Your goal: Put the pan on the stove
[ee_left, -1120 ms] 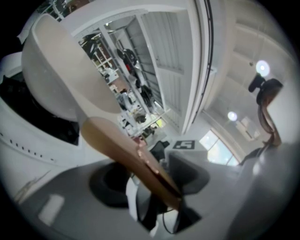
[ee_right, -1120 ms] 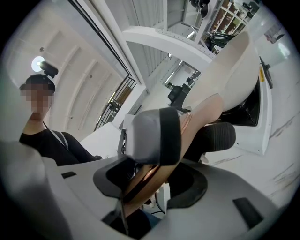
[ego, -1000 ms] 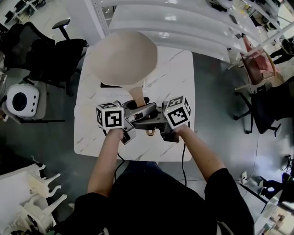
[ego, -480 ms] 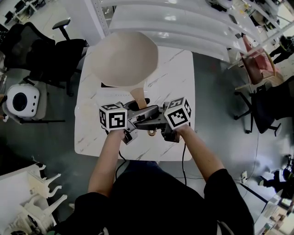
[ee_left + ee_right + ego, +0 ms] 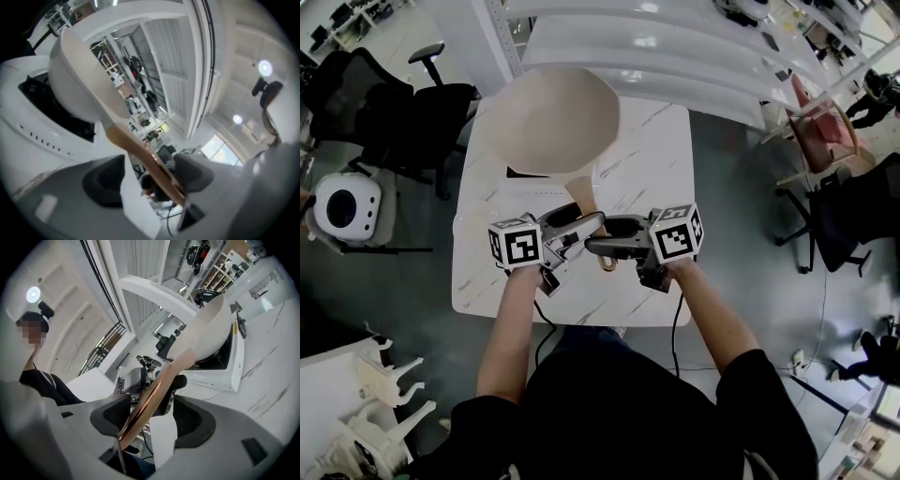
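Chair off the table's left edge. Pan on the stove at the far-left corner, handle toward the near edge. Left gripper and right gripper turned inward, level, jaws wide around the handle and not clamped.

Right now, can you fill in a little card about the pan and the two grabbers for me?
Pan: beige, sitting on the stove
Stove: white with a black top, on the white table
Handle: wooden, pointing toward the person
Left gripper: jaws apart, handle between them
Right gripper: jaws apart, handle between them
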The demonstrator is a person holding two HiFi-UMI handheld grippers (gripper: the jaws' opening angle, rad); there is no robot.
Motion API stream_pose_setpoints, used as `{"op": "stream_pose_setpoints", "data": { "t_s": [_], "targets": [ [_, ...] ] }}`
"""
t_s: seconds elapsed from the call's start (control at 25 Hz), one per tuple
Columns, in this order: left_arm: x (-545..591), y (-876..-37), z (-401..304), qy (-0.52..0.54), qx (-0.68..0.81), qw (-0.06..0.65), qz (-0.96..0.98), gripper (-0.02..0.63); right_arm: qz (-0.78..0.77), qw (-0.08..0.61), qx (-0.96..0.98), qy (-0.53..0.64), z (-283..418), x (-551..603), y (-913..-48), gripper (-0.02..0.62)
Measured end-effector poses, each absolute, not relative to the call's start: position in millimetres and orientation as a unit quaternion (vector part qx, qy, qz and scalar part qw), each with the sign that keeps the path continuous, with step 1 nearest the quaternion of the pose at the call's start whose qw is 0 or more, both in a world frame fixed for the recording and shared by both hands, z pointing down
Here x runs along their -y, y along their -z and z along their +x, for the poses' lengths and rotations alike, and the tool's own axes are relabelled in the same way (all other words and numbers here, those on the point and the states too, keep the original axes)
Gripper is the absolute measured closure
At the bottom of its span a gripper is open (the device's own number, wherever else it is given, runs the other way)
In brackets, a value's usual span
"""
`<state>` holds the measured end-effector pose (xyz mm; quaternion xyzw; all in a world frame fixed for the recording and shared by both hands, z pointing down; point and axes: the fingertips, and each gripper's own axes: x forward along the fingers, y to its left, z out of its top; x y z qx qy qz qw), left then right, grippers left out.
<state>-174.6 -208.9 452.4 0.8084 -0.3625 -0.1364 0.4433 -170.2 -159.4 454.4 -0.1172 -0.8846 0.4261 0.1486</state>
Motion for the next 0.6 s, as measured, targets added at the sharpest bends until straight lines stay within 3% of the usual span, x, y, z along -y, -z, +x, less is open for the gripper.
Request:
{"op": "stream_pose_setpoints", "data": {
  "t_s": [0.44, 0.56, 0.6],
  "targets": [
    [168.1, -441.0, -207.5, 0.142, 0.422, 0.411, 0.796, 0.286, 0.004, 0.098, 0.907, -0.409, -114.9, 183.6, -437.9, 0.353],
    [154.4, -424.8, -218.3, 0.107, 0.476, 0.335, 0.806, 0.43, 0.058, 0.079, 0.92, -0.379, -92.5, 189.8, -424.8, 0.363],
    [150.5, -417.1, -219.4, 0.094, 0.492, 0.307, 0.81, 0.463, 0.076, 0.074, 0.925, -0.364, -86.3, 190.9, -419.3, 0.418]
  ]
}}
